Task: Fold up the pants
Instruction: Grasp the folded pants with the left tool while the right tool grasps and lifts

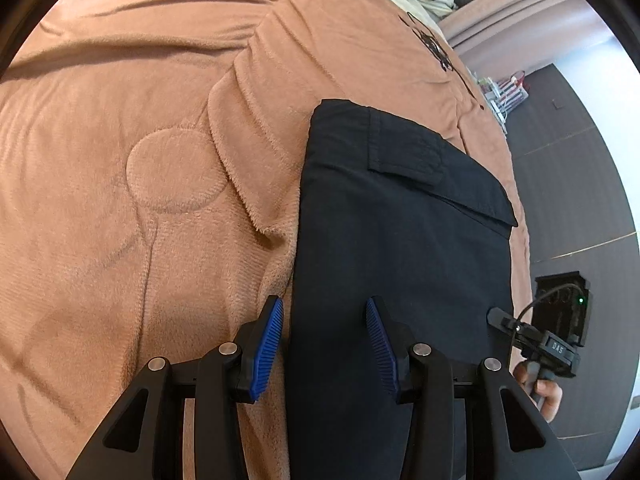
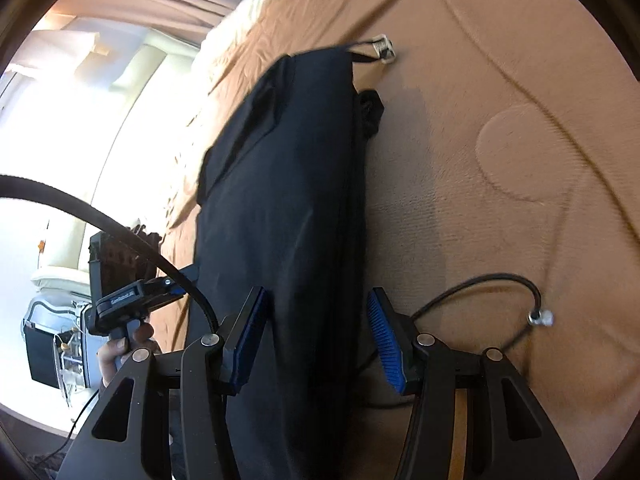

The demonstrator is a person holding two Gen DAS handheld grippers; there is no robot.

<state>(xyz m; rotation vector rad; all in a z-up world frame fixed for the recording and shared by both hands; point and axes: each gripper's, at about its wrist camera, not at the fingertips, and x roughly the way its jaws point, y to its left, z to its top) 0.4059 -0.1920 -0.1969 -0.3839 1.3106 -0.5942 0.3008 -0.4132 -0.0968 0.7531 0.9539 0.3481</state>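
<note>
Black pants lie folded into a long strip on a tan plush blanket, with a cargo pocket flap on top. My left gripper is open over the strip's left edge, one blue pad above the blanket and the other above the cloth. In the right wrist view the pants run away from me. My right gripper is open, the strip's near end lying between its spread blue pads and neither pad pressing on it. A white tag sticks out at the far end.
The blanket covers a bed whose edge runs just beside the pants. A black cable with a metal plug lies on the blanket by my right gripper. A hand holds the other gripper's handle. Dark floor and a rack lie past the bed.
</note>
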